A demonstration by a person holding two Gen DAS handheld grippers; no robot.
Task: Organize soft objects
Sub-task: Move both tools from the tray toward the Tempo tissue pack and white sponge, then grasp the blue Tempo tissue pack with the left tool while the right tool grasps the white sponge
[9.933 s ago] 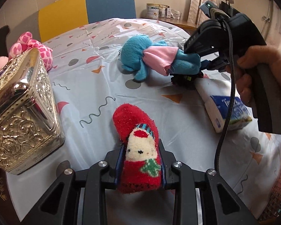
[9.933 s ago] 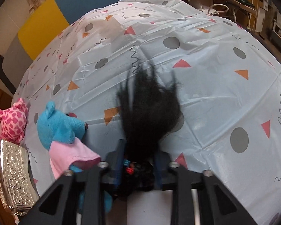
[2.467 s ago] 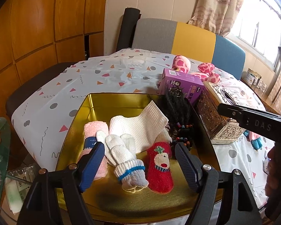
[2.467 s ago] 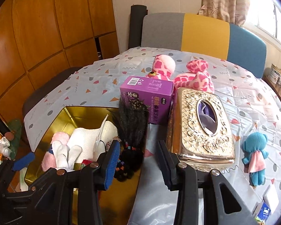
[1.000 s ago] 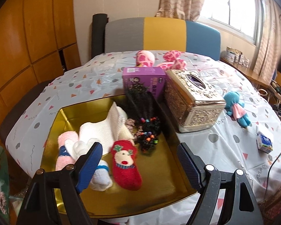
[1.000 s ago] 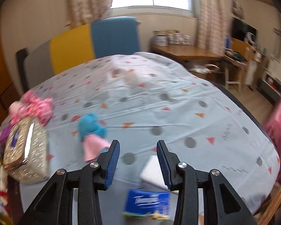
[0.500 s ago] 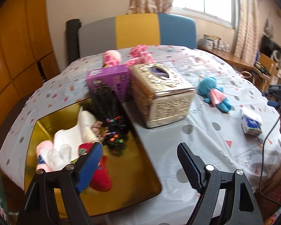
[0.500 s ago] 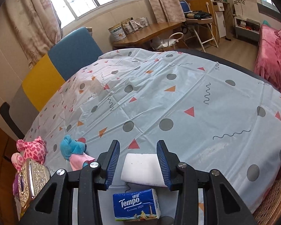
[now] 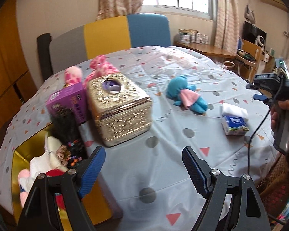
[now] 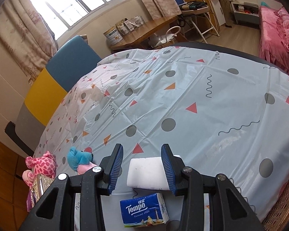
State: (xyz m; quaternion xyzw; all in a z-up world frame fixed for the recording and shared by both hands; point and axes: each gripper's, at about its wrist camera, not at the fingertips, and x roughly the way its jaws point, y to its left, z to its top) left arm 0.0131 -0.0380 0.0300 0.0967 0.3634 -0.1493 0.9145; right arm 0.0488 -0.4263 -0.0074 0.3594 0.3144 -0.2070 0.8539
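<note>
Room: curtained window, wooden side desk, a bench backrest (image 9: 109,36) in grey, yellow and blue behind the surface (image 9: 163,154), and a pink bed (image 10: 279,28) at the right edge of the right wrist view.

Surface: round, covered by a pale cloth with grey dots, orange and red triangles and squiggles. Its far half lies bare in the right wrist view; the near rim curves down at lower right of both views.

Gold tray (image 9: 23,154): at the surface's left edge, holding white knit items, a red sock (image 9: 55,173), a pink roll and a black wig (image 9: 65,127) with coloured beads. The wig leans at the tray's far corner against a purple box (image 9: 67,102).

Gold tissue box (image 9: 119,107): embossed, just beside the purple box on its right, near the tray. Pink spotted plush toy (image 9: 98,67) sits behind both.

Blue plush toy (image 9: 185,94): lies on its side in a pink dress, on the open cloth, well apart from the tissue box and near the white sponge.

White sponge (image 10: 146,173): rectangular, flat on the cloth, touching a blue Tempo tissue pack (image 10: 144,213) on its near side.

Left hand-held gripper (image 9: 144,171): jaws wide apart, holding nothing, above bare cloth between tray and tissue pack.

Right hand-held gripper (image 10: 142,167): jaws apart, blue pads either side of the sponge; the right pad overlaps the sponge's edge, contact unclear.
</note>
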